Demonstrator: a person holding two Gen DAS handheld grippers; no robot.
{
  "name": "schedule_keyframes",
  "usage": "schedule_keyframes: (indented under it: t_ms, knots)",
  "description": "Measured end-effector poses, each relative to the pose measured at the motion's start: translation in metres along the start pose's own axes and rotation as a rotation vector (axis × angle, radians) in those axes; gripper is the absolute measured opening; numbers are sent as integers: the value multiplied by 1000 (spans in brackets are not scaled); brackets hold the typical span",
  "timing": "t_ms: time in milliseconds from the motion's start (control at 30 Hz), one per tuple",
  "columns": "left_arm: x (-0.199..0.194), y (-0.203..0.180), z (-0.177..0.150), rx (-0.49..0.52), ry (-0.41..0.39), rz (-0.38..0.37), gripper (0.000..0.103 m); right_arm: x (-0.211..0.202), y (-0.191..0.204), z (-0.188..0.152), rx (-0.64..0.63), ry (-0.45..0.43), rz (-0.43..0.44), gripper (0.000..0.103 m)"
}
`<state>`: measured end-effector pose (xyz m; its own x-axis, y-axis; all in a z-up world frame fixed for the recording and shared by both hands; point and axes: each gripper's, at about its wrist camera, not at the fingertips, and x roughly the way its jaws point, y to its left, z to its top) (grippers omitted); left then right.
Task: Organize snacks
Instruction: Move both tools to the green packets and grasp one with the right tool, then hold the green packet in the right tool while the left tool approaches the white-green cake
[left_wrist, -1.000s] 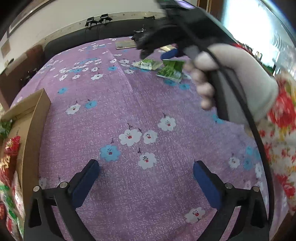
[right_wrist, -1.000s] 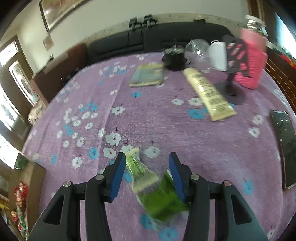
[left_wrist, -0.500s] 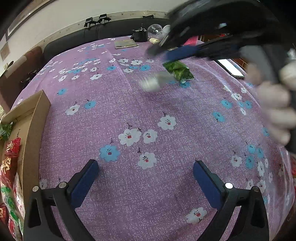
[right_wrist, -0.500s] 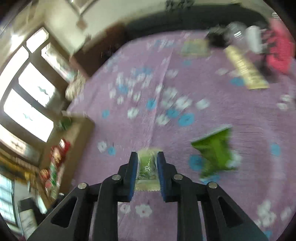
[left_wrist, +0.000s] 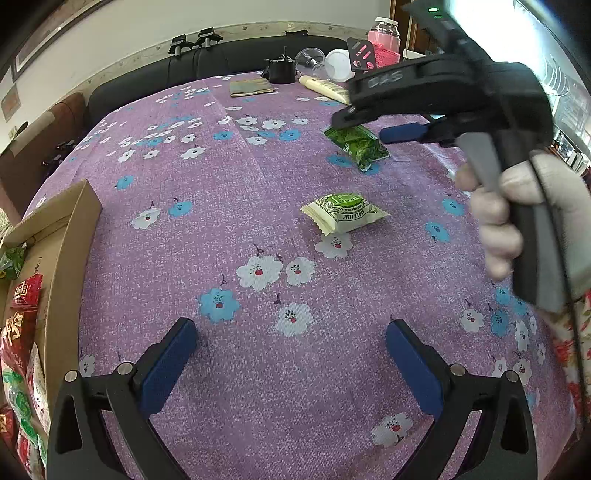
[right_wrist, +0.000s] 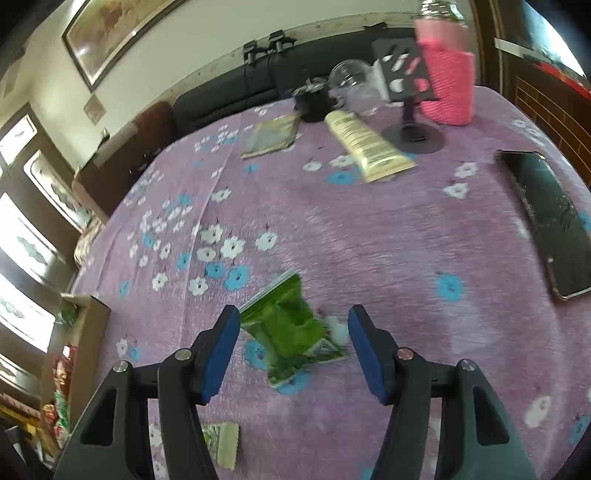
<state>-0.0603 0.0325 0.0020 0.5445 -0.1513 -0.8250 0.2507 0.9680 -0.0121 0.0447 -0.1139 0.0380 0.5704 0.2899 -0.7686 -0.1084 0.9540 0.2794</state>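
We found a table under a purple flowered cloth (left_wrist: 258, 177), which took up most of both views, with a dark sofa (right_wrist: 229, 92) along its far edge. At the left edge of the table stood an open cardboard box (left_wrist: 70, 236) holding red and green snack packets (left_wrist: 18, 332). At the far end lay a pink jar (right_wrist: 447, 85), a black stand (right_wrist: 412, 134), a cream tube (right_wrist: 365, 146), a flat packet (right_wrist: 271, 134) and a clear dome (right_wrist: 351, 81); a black phone (right_wrist: 550, 221) lay at the right edge. The left gripper (left_wrist: 288, 362) was held low over bare cloth with its jaws wide apart and nothing between them. The right gripper (right_wrist: 293, 347), held in a gloved hand (left_wrist: 517, 206), had just been widening its jaws; its blue pads stood to either side of a dark green snack packet (right_wrist: 288, 325) that lay flat on the cloth, and we saw a gap on both sides, so it gripped nothing. The left view showed the same green packet (left_wrist: 356, 146) below that gripper's tips. A cream and green wrapped snack (left_wrist: 343, 214) lay by itself on the cloth near the middle of the table, well apart from the box; in the right view it showed only in part, behind the left finger (right_wrist: 221, 443).
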Motion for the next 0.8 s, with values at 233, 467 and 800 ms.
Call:
schedule_keyframes:
  t_ms: [233, 467, 800]
  knots:
    - [0, 0, 0, 0, 0, -1, 102, 11, 15, -11, -92, -3, -121, 41]
    - [0, 1, 0, 0, 0, -1, 102, -12, 6, -24, -35, -7, -78, 35]
    - [0, 2, 0, 0, -1, -2, 102, -48, -2, -65, 43, -21, 74, 35]
